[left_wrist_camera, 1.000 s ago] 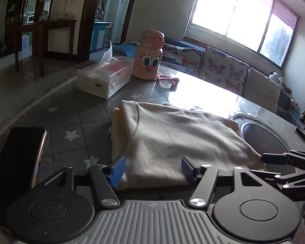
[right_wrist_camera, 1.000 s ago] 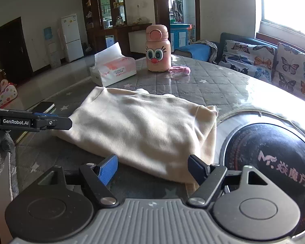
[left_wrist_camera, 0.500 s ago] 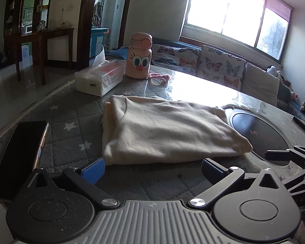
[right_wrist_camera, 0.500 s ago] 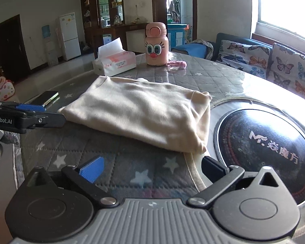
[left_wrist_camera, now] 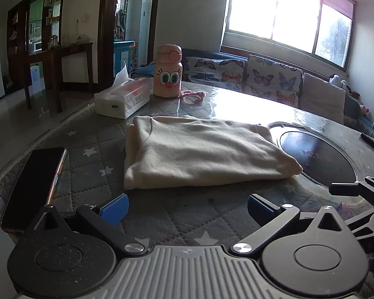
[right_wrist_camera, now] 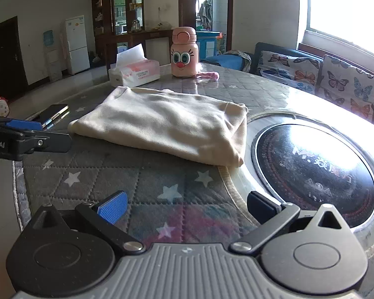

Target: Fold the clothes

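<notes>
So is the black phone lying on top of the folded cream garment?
No, the black phone lies on the quilted cover, apart from the folded cream garment.

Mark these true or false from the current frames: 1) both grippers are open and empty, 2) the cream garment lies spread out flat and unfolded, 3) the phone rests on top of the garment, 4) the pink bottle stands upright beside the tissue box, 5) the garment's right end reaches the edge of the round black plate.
1) True. The left gripper and the right gripper stand wide open with nothing between the fingers.
2) False. The cream garment lies folded into a compact layered rectangle.
3) False. The phone lies on the quilted mat, apart from the garment, to its left.
4) True. The pink bottle stands upright next to the tissue box.
5) True. Its end touches the rim of the round black plate.
</notes>
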`<state>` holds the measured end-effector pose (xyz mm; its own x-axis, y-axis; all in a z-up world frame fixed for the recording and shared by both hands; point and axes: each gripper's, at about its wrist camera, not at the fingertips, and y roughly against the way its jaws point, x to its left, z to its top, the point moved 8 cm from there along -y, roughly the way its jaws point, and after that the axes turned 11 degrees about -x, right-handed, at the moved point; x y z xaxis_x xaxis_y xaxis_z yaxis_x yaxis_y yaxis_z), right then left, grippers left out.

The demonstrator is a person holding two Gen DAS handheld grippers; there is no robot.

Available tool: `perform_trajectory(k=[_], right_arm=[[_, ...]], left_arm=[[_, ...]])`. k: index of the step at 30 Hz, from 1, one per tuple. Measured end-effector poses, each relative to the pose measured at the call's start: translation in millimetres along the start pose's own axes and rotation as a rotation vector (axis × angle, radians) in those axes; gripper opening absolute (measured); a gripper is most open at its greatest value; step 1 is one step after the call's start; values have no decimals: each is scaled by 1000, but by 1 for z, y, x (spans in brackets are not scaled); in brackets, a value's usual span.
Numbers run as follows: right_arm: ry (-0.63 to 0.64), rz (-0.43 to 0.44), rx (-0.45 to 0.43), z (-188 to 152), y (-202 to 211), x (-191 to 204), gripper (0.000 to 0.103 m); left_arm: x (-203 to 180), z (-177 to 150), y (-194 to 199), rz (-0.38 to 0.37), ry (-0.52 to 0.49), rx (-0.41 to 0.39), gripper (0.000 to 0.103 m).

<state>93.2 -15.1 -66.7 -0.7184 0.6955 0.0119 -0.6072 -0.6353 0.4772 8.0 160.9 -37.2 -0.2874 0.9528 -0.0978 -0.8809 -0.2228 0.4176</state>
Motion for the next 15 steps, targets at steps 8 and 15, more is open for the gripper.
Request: perform_trajectory(k=[8,15], right_arm=[[-3,-12,-10,-2,6,4,103],[-8,-18,-18,-2,12,10,103]], left_arm=[[-4,-3,10,14,-17,-14,103],[-6,-5,19,20,-28,-25,103]])
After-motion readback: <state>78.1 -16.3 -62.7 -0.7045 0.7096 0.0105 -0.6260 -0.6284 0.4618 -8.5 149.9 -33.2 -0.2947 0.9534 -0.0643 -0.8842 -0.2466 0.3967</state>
